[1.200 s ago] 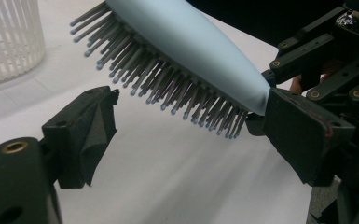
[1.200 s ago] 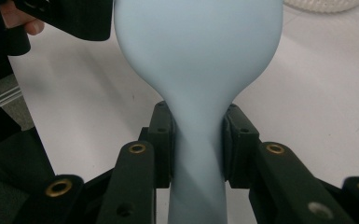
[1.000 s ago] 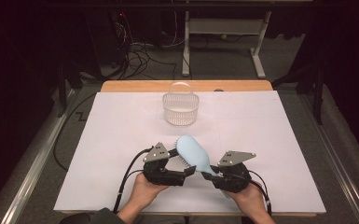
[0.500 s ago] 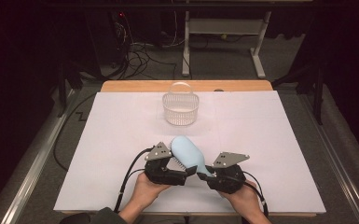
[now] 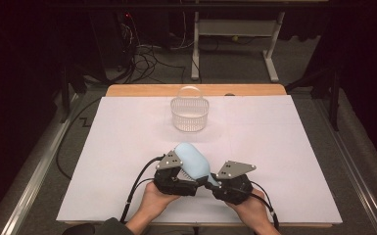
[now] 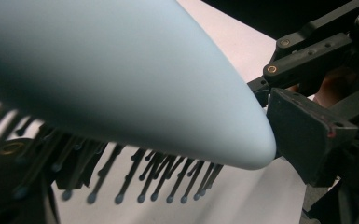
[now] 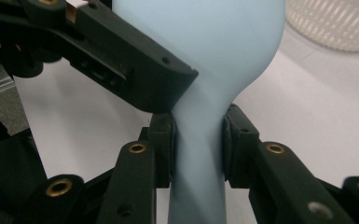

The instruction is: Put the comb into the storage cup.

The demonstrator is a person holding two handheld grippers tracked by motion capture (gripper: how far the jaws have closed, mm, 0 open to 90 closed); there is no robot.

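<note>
brush [image 5: 193,161] lifted off the tabletop [image 5: 284,147], clamped in both hand-held grippers, left [image 5: 178,178] and right [image 7: 198,140]; basket [image 5: 190,115] not yet reached.

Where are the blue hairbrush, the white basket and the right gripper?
blue hairbrush [image 5: 193,161]: high view, back of its head.
white basket [image 5: 190,115]: high view, its ribbed wall.
right gripper [image 7: 198,144]: right gripper view, between its pads.
</note>
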